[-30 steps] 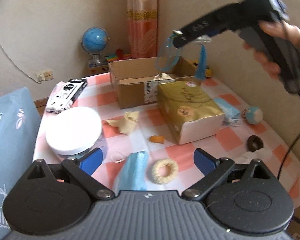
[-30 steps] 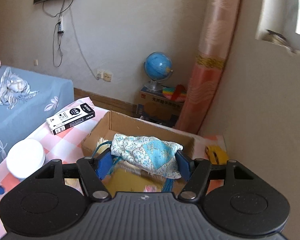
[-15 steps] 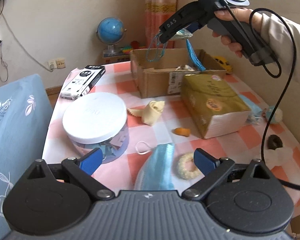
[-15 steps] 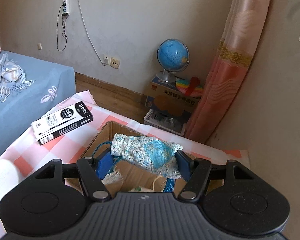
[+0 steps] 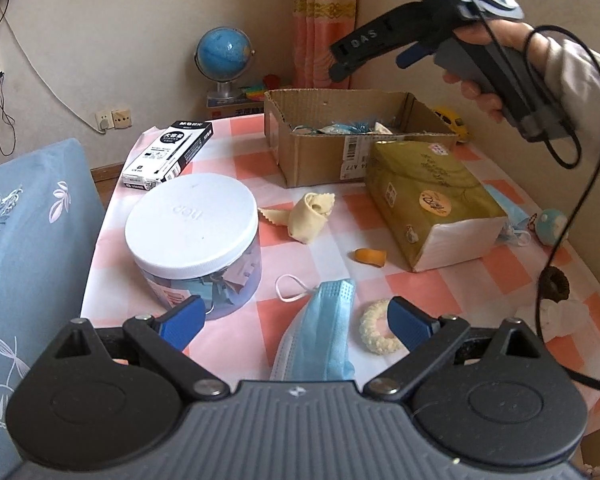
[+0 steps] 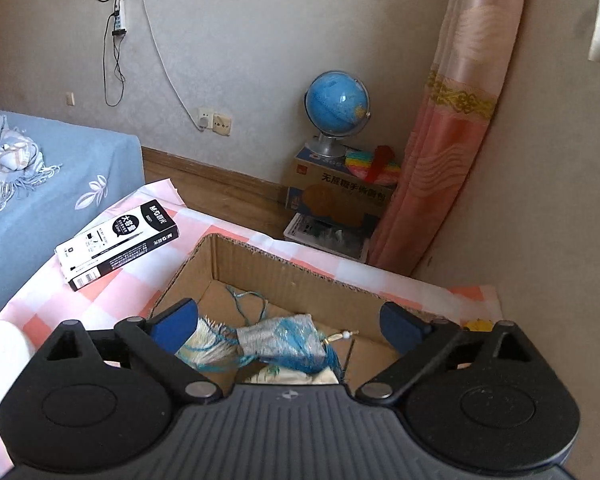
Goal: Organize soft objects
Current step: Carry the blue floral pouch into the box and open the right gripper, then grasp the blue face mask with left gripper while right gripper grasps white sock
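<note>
left wrist view: the left hand-held gripper hangs over the near edge of the desk with its jaws spread wide and nothing between them. just below it lie a blue face mask and a cream knitted ring, touching or nearly so. further off sit a yellow cloth, a small orange piece, a dark scrunchie beside something white and fluffy, and a second mask tucked behind the tissue pack. all of these look still unsorted, so most of the job seems left. the cardboard box at the far side already holds a few soft things, seen only as scraps over its rim. the right hand-held gripper is held above the box.

right wrist view: this looks straight down into the box, which the other view cannot. a blue embroidered pouch with tassels lies on the box floor, on top of a pale cloth. the right hand-held gripper's jaws are opening wide, clear of the pouch, which lies loose below them. none of the loose things on the desk show here.
</note>
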Available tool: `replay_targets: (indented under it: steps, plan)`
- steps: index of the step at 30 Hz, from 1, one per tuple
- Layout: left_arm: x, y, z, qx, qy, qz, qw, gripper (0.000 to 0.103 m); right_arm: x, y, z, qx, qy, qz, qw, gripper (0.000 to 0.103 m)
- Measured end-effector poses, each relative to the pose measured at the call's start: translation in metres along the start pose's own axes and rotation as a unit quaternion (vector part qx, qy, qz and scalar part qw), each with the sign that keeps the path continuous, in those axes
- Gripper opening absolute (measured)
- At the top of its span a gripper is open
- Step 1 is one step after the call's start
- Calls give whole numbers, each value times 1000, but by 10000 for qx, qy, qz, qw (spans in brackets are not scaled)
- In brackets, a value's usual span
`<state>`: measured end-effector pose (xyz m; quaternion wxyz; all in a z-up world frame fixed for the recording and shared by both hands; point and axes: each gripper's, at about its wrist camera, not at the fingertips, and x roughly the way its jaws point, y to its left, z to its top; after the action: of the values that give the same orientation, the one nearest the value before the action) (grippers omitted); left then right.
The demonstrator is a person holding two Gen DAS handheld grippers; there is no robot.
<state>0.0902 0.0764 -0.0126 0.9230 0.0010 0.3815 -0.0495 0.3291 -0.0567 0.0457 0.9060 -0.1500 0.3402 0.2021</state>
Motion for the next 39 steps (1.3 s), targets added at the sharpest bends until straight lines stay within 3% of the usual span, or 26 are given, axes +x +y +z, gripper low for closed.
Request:
replay_targets:
  steps: [8,21,35,39]
  plan:
    - [-9,-5,-5,114,-19,-10,9999,98,-47,4,-29,84,-104,-2,9999,103]
    - [-10,-15,-17,511,98,-109,9986,99,-116,0,-114,493,-67,8,9988,103]
    - [4,-20,-30,706,296,-239,9968,99,-154,17,-231,672,516,144,9963,103]
    - [8,-20,-31,697,334,-229,9967,99,-157,23,-257,792,806,372,9929,103]
